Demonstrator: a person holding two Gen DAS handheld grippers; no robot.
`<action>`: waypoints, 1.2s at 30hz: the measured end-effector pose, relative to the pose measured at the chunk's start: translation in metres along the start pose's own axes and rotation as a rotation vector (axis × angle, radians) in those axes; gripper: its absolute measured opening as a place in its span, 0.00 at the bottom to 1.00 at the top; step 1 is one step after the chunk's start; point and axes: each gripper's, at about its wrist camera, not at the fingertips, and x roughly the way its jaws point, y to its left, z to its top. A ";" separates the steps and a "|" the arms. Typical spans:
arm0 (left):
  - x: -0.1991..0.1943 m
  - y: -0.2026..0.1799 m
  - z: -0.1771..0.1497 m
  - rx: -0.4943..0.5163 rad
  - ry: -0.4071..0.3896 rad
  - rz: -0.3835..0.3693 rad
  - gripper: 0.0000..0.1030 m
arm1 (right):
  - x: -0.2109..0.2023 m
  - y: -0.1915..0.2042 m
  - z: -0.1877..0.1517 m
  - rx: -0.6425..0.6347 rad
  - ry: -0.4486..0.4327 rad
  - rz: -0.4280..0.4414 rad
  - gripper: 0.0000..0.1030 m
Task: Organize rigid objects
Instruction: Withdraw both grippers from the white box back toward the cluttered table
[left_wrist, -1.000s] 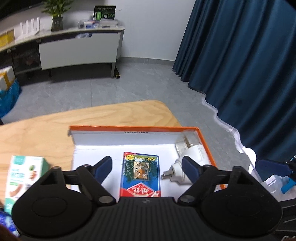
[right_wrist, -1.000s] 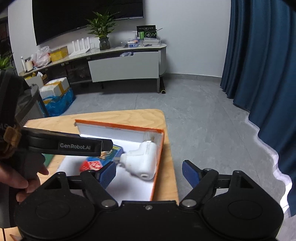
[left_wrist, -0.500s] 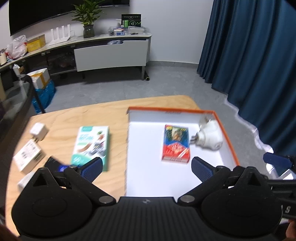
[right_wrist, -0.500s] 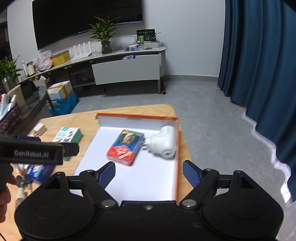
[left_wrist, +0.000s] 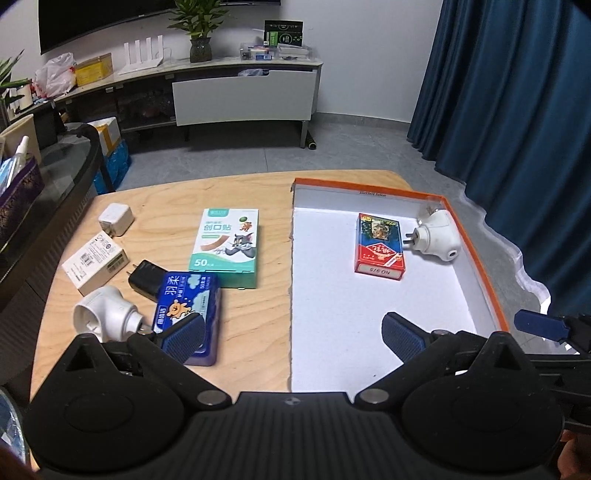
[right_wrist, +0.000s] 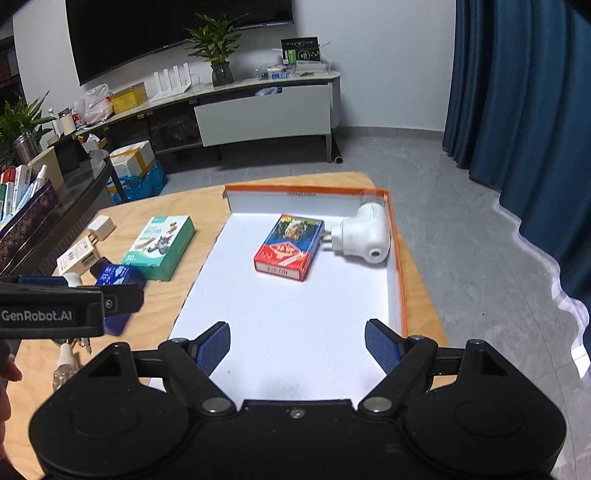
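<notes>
On the wooden table (left_wrist: 258, 192), orange-rimmed tray (left_wrist: 476, 258) about a quarter filled: card box (left_wrist: 378, 247) and white plug-in unit (left_wrist: 437, 238) already inside, near the far right corner. Left outside on the table: green plaster box (left_wrist: 227, 247), blue tissue pack (left_wrist: 188, 314), second white plug-in unit (left_wrist: 105, 317), black charger (left_wrist: 146, 280), cream box (left_wrist: 96, 267), white adapter (left_wrist: 116, 219). Left gripper (left_wrist: 293, 334) and right gripper (right_wrist: 297, 349): jaws wide, empty.

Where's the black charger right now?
In the left wrist view, the black charger lies on the table's left side, between the white box and the blue pack.
</notes>
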 end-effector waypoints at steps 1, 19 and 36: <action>-0.001 0.001 -0.001 0.003 0.000 -0.003 1.00 | 0.000 0.001 -0.002 -0.002 0.003 -0.001 0.92; -0.009 0.020 -0.018 -0.012 -0.002 0.021 1.00 | 0.002 0.025 -0.012 -0.032 0.032 0.031 0.92; -0.012 0.030 -0.023 -0.018 -0.004 0.026 1.00 | 0.006 0.038 -0.013 -0.061 0.048 0.048 0.92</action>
